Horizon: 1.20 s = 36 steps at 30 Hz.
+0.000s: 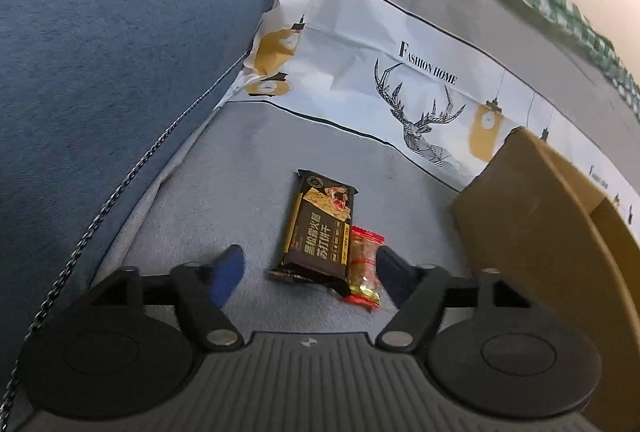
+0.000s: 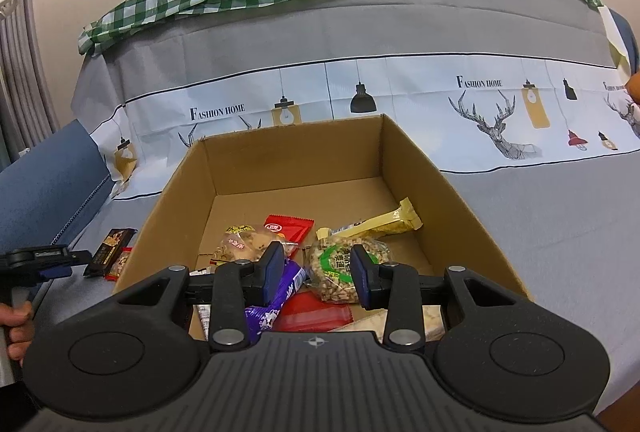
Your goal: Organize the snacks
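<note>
Now the left gripper (image 1: 306, 268) hangs low over the grey cloth-covered sofa seat (image 1: 224, 167) with its jaws spread wide, nothing pressed between them. Between its fingers lie a dark cracker packet (image 1: 320, 228) and, touching that packet's right edge, a small red-ended candy (image 1: 364, 264); both rest on the seat, just outside the left wall of the cardboard box (image 2: 452, 191). The right gripper (image 2: 318, 268) hovers above the box's near end, jaws partly apart and clear of everything. Beneath it sit a round green-labelled nut cake (image 2: 340, 268), a purple wrapper (image 2: 280, 296), a red packet (image 2: 290, 226) and a yellow bar (image 2: 384, 222).
</note>
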Tool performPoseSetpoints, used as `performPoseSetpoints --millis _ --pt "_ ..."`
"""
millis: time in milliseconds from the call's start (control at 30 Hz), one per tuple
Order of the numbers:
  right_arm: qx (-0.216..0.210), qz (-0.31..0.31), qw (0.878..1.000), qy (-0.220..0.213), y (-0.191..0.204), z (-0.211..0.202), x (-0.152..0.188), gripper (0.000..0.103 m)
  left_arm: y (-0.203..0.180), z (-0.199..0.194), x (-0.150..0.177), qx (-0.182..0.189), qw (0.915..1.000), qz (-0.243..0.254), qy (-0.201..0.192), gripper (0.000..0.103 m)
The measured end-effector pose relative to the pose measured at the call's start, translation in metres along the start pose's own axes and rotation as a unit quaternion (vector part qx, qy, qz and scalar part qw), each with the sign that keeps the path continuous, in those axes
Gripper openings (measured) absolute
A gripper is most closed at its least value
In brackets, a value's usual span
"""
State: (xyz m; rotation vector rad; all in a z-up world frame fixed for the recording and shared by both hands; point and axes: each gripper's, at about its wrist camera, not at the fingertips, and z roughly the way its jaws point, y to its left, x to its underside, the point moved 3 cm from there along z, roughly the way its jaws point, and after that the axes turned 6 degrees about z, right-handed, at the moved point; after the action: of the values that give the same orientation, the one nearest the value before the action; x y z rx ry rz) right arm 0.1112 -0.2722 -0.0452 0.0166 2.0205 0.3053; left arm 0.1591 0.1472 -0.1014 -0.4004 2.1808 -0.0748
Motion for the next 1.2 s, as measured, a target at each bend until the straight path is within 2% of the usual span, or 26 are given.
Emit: performPoseSetpoints --millis 300,400,433,467,600,767,867,967,1100,1167,1200 --pt "0.011 -0.009 1.000 0.002 0.006 0.005 0.000 0.039 -0.012 0.025 0.004 -0.008 0.9991 0.041 0.008 0.081" --pt "0.014 -0.013 1.000 0.003 0.008 0.006 0.001 0.039 -0.012 0.027 0.005 -0.019 0.9984 0.052 0.011 0.066" --pt "0.016 -0.015 1.000 0.004 0.009 0.007 0.001 0.039 -0.012 0.027 0.006 -0.021 0.9982 0.055 0.012 0.055" --pt "0.017 -0.017 1.000 0.004 0.009 0.007 0.001 0.039 -0.011 0.027 0.006 -0.023 0.9979 0.059 0.014 0.052" --pt "0.023 -0.027 0.999 0.002 0.012 0.008 0.002 0.039 -0.007 0.021 0.005 -0.019 0.9984 0.050 0.017 0.048" --pt "0.030 -0.033 0.999 -0.004 0.015 0.008 0.001 0.039 0.008 -0.002 -0.001 -0.022 0.9996 -0.006 0.017 0.046" --pt "0.031 -0.036 0.999 -0.015 0.018 0.005 0.000 0.039 0.009 -0.019 0.000 -0.022 0.9987 -0.019 0.043 0.039" --pt "0.028 -0.040 0.999 -0.023 0.024 0.003 -0.001 0.039 0.004 -0.033 0.005 -0.038 0.9960 0.001 0.080 0.030" --pt "0.002 -0.029 0.999 -0.017 0.040 0.003 -0.003 0.037 -0.001 -0.046 0.015 -0.034 0.9923 0.020 0.117 0.031" --pt "-0.022 -0.008 1.000 -0.003 0.053 0.004 -0.005 0.027 0.003 -0.054 0.018 -0.030 0.9928 0.014 0.115 0.042" --pt "-0.037 -0.003 0.999 0.003 0.061 0.006 -0.006 0.026 0.006 -0.058 0.018 -0.026 0.9939 0.009 0.107 0.046"
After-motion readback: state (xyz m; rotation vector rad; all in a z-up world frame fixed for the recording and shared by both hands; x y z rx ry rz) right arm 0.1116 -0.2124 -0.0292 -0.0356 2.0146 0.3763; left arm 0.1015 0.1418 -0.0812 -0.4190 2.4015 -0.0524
